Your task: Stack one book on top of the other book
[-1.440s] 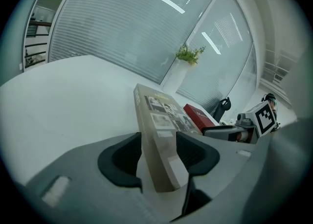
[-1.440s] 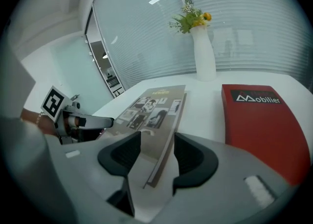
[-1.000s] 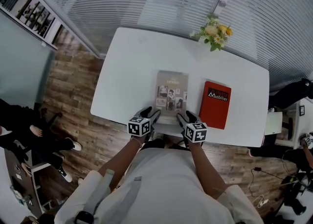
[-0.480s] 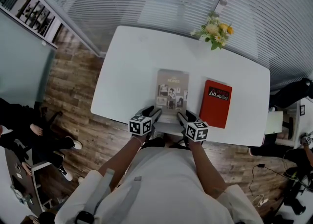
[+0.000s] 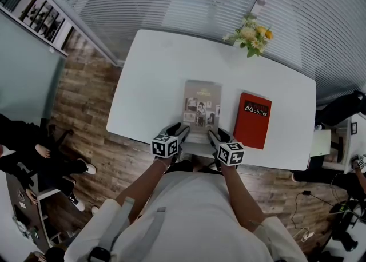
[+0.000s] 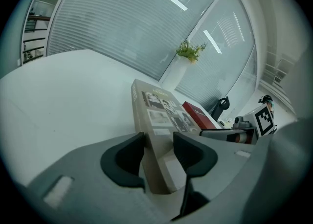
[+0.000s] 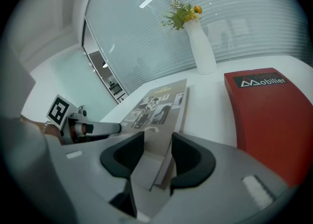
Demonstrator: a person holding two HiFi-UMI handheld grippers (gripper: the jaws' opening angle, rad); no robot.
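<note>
One table (image 5: 154, 78) bears two books: grey book (image 5: 201, 105), red book (image 5: 252, 121).

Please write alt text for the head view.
The left gripper and right gripper have just been closing on the near edge of a grey book, held between their jaws; a red book lies beside it on the table.

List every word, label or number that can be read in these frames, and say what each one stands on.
"Mobilier", white letters on a black label: cover of the red book.
Title at the top of the beige book: too blurred to read in any view.
No other text is legible.
</note>
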